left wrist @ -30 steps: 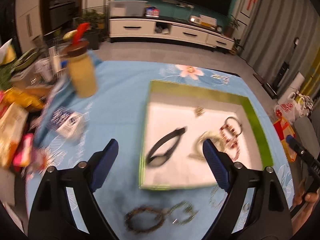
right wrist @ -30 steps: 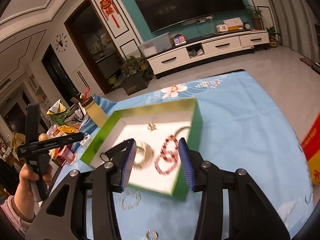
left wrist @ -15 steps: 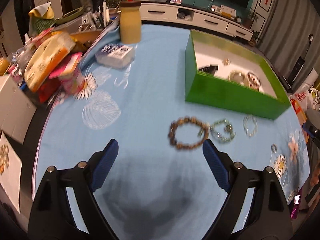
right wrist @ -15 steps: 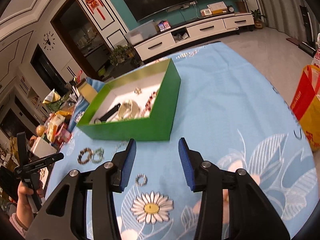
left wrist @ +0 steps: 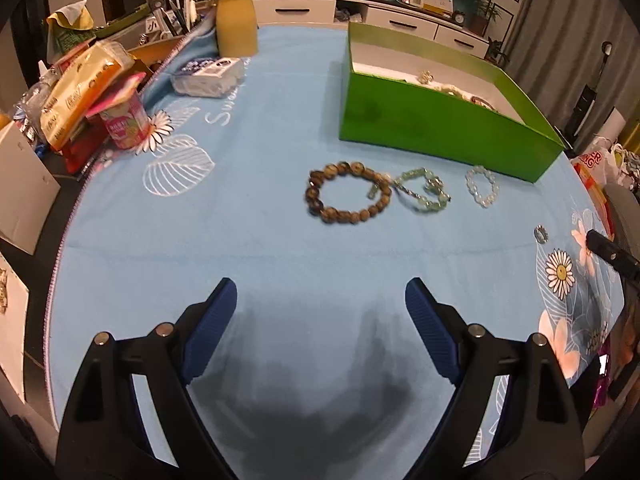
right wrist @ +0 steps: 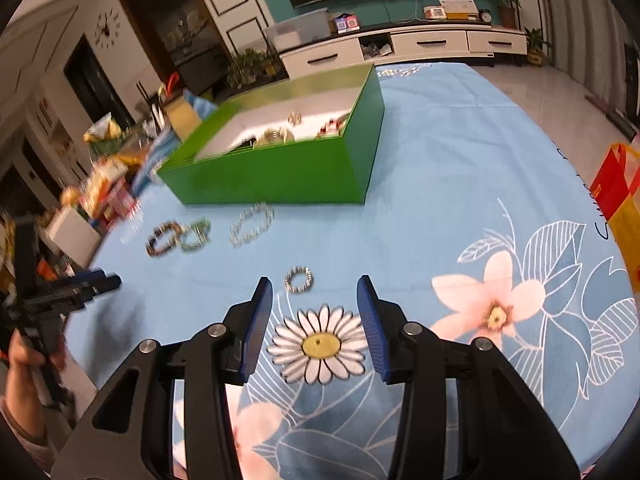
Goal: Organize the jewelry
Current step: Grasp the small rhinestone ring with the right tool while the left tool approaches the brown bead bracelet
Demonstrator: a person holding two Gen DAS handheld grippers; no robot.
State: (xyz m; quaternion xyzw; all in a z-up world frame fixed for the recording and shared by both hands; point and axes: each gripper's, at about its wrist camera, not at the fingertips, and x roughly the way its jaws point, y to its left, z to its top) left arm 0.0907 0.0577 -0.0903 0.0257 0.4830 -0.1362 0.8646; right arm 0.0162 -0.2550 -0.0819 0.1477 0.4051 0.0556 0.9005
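A green box (left wrist: pixel 440 120) (right wrist: pixel 280 172) with a white floor holds several jewelry pieces. In front of it on the blue cloth lie a brown bead bracelet (left wrist: pixel 348 192) (right wrist: pixel 163 238), a pale green bracelet (left wrist: pixel 424 194) (right wrist: pixel 196 234), a clear bead bracelet (left wrist: pixel 482 186) (right wrist: pixel 252 224) and a small silver ring (left wrist: pixel 541 234) (right wrist: pixel 299 279). My left gripper (left wrist: pixel 320 296) stands wide open and empty, short of the brown bracelet. My right gripper (right wrist: pixel 314 292) is open and empty, its tips just short of the silver ring.
Snack packs, a pink cup (left wrist: pixel 126 126), a tissue pack (left wrist: pixel 208 76) and a yellow bottle (left wrist: pixel 236 26) crowd the table's left side. A red and yellow bag (right wrist: pixel 616 192) stands off the right edge. A hand (right wrist: pixel 24 360) carries the left gripper at the table's left edge.
Both grippers have pulled back from above the green box and sunk toward the cloth. The loose bracelets and ring now lie ahead of them. Neither jaw opening has changed.
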